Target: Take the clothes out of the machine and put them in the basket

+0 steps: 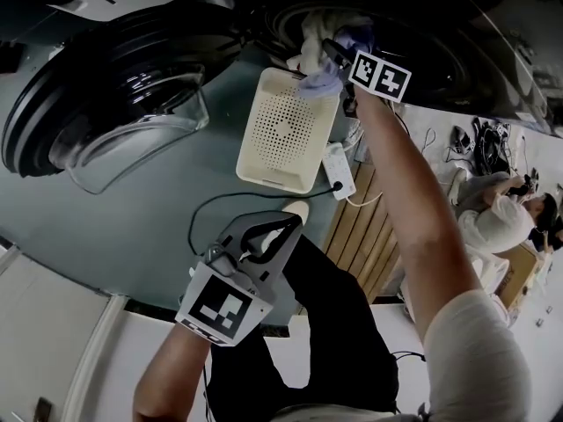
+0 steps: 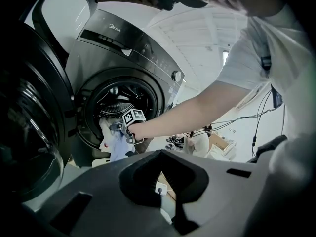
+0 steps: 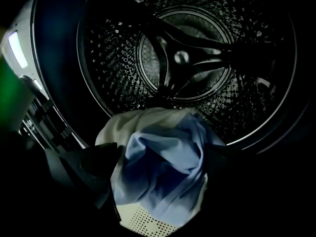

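A bundle of light blue and white clothes hangs over the lip of the washing machine's drum, right above the white perforated basket. My right gripper is at the drum mouth, jaws spread wide on either side of the bundle; I see no squeeze on the cloth. In the head view it is at the top centre beside the clothes. My left gripper hangs low and near me, well back from the basket. Its jaws meet at the tips with nothing in them.
The round machine door stands swung open at the left. A white power strip with cables lies on the floor beside the basket. Another person sits at the right, with wooden boards between us.
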### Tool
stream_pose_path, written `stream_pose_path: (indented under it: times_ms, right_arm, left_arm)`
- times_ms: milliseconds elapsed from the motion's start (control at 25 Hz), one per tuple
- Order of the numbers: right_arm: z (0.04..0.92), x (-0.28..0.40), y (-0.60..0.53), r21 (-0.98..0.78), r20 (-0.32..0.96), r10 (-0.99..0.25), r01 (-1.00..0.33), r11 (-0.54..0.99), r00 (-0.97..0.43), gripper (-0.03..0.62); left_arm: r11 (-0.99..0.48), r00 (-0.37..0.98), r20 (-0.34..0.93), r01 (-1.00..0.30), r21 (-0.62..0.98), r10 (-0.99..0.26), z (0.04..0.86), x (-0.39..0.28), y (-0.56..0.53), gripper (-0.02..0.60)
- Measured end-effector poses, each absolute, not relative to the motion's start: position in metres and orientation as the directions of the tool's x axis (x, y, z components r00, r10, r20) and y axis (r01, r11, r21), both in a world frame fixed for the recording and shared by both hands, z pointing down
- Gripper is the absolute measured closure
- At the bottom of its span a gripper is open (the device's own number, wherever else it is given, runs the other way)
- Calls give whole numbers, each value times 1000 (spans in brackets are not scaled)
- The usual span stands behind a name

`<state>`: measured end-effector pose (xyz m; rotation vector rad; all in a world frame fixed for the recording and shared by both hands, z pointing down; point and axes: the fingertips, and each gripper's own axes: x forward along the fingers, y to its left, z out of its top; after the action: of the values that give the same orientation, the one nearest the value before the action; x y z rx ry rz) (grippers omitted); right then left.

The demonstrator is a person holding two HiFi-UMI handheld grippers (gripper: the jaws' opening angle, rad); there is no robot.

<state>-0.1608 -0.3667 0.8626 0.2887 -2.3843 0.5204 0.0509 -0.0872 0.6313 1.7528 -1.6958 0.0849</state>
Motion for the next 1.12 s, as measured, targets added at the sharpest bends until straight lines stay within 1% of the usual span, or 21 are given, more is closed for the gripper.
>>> stream_pose_path:
  times_ms: [240, 400, 440, 480, 520, 560, 600, 640, 720, 880, 1120]
  right_arm:
    - [883, -170, -354, -243, 704, -23, -271, 932, -710, 69]
    - [888, -176, -349, -205, 722, -35, -262, 943, -691, 83]
    - [888, -177, -348, -198, 722, -38, -259, 946, -690, 106]
    - [888, -177, -347, -187, 724, -38, -250, 950, -688, 166]
    - [888, -177, -345, -175, 727, -37, -237, 956, -686, 238]
    - [888, -177, -343, -163, 729, -36, -224, 961, -683, 339]
    - [889, -177, -341, -157, 730, -33, -215, 964, -682, 387]
    - [889, -177, -340, -157, 730, -30, -210, 965, -683, 401]
    - [889, -176, -339, -158, 729, -24, -202, 967, -684, 408]
    - [888, -174, -338, -151, 733, -11, -178, 972, -680, 482]
    - [883, -171, -336, -163, 728, -17, -198, 967, -686, 508]
  left_arm:
    - [99, 143, 494, -896, 432, -858, 641, 51, -86, 581]
    - [108, 134, 495, -896, 430, -859, 643, 49, -88, 581]
    - [113, 130, 497, -896, 429, -858, 644, 48, -88, 581]
    - [119, 125, 496, -895, 431, -859, 645, 47, -88, 581]
    - [123, 122, 494, -892, 435, -861, 645, 47, -88, 581]
    - [125, 121, 491, -890, 439, -863, 645, 47, -89, 581]
    - [123, 124, 490, -889, 441, -863, 644, 47, -89, 581]
    - [119, 128, 491, -889, 442, -862, 644, 48, -88, 581]
    - [114, 134, 495, -892, 439, -859, 645, 50, -88, 581]
    - [120, 127, 493, -891, 439, -861, 645, 47, -87, 581]
    - [106, 135, 493, -896, 430, -859, 640, 45, -89, 581]
